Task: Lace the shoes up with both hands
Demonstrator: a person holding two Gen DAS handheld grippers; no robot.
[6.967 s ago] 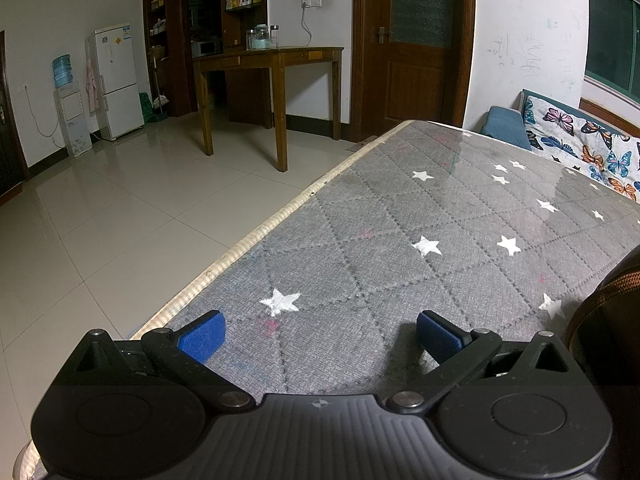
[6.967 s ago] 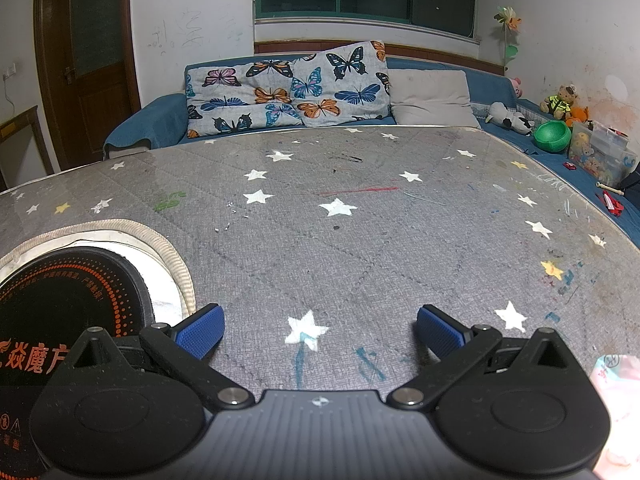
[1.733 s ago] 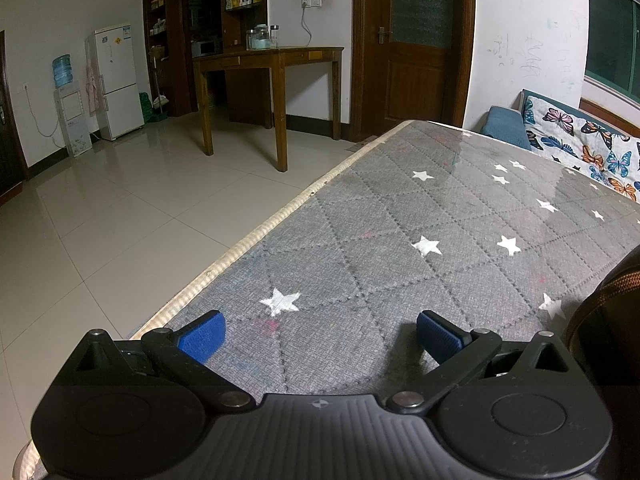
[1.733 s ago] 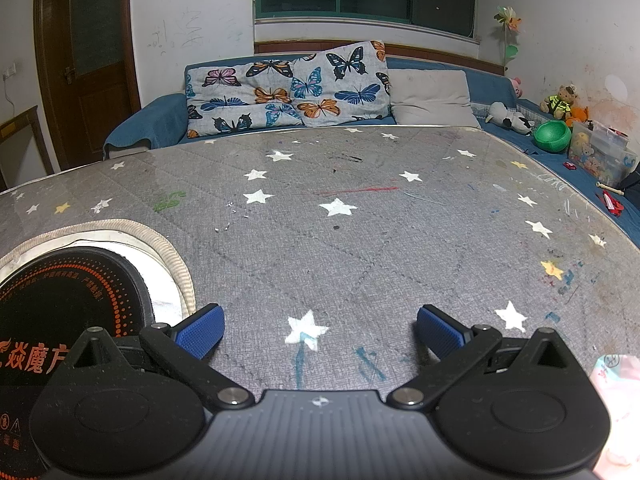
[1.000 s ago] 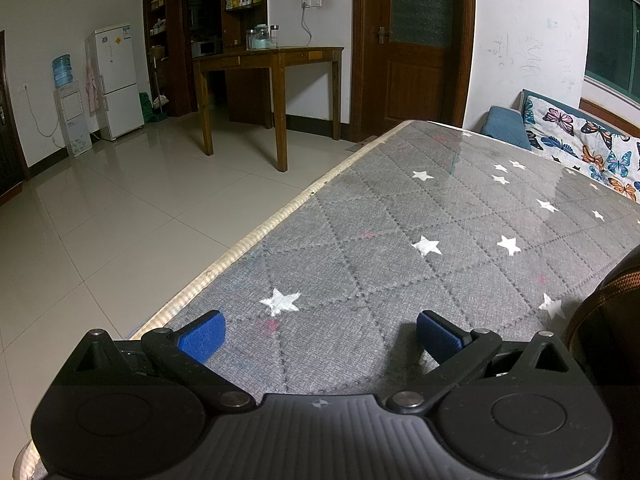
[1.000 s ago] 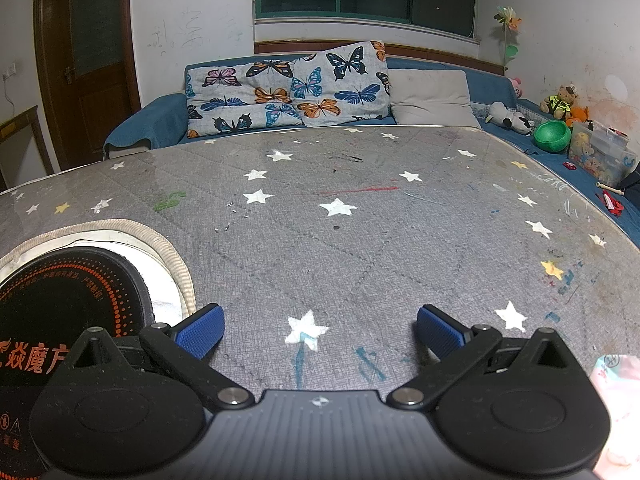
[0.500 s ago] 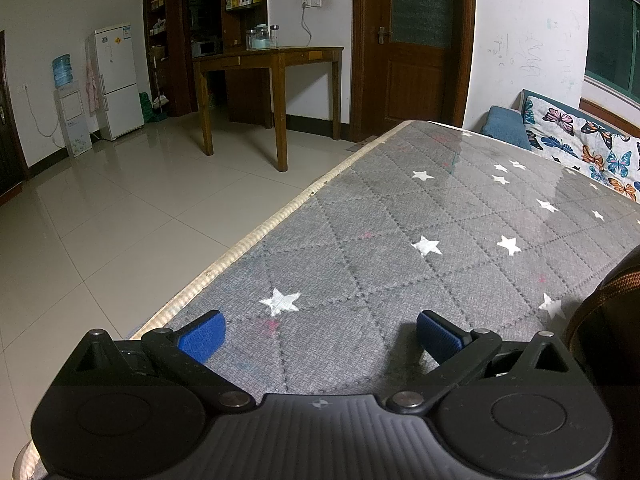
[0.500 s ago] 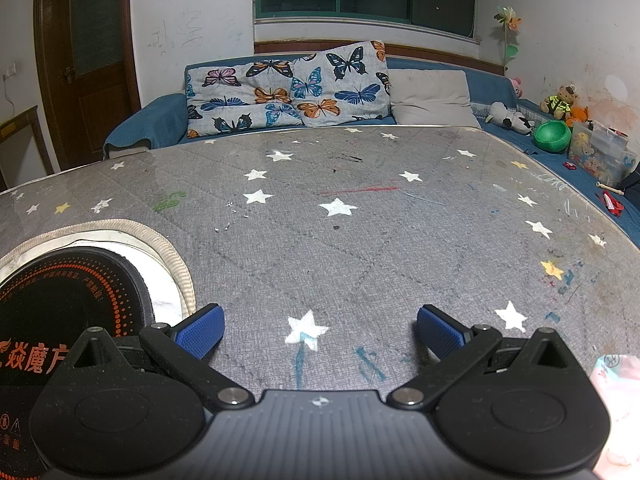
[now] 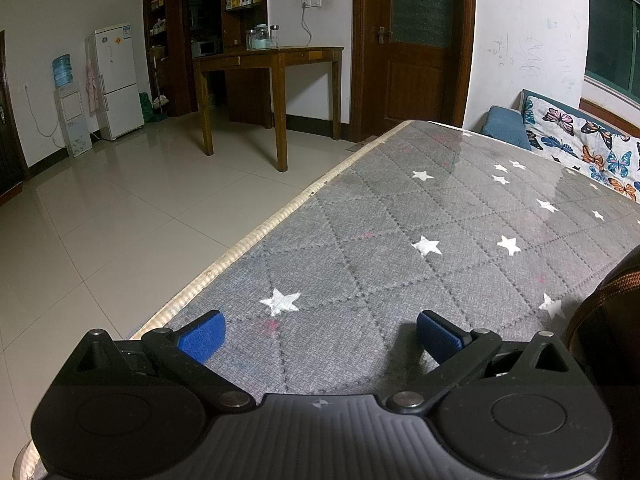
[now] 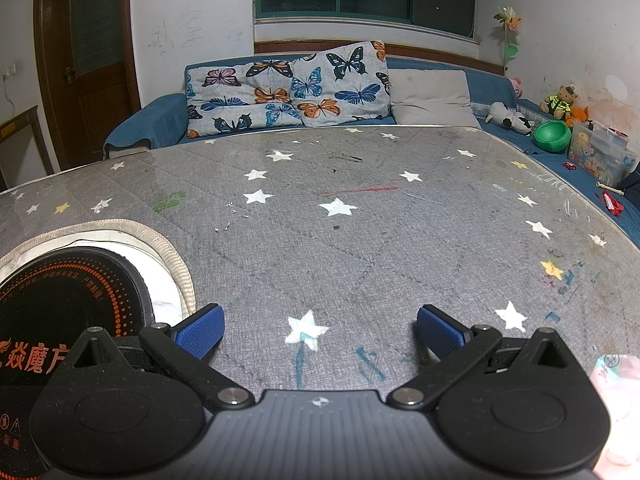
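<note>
Here the biggest thing is the table cover [image 10: 360, 248], a grey quilted cloth with stitched diamond lines and white printed stars, under a glossy clear sheet that reflects the room. It carries pen marks in red, green and blue, and in the left wrist view its edge has a cream braided trim [image 9: 256, 240]. Beyond this edge lies a floor of large glossy pale tiles [image 9: 120, 216]. Behind the table stands a blue sofa [image 10: 492, 84] with soft pillows printed with butterflies [image 10: 288, 92]. A dark wooden door [image 9: 416, 44], a wooden side table [image 9: 272, 60] and a white fridge [image 9: 118, 80] stand farther away.

A round black induction cooker [image 10: 60, 304] sits in a round opening of the cover, ringed by orange dots; the orange Chinese characters "焱魔" can be read on it, the rest is too small. At the right edge of the left wrist view there is a dark rounded object with a brown woven band [image 9: 600, 292]; it cannot be told if this is the shoe. No lace is seen.

The left gripper [image 9: 320, 336] and the right gripper [image 10: 320, 334] both rest low over the cover with black plastic arms and blue ribbed pads [image 10: 200, 330]; the fingers of each are spread wide and hold nothing
</note>
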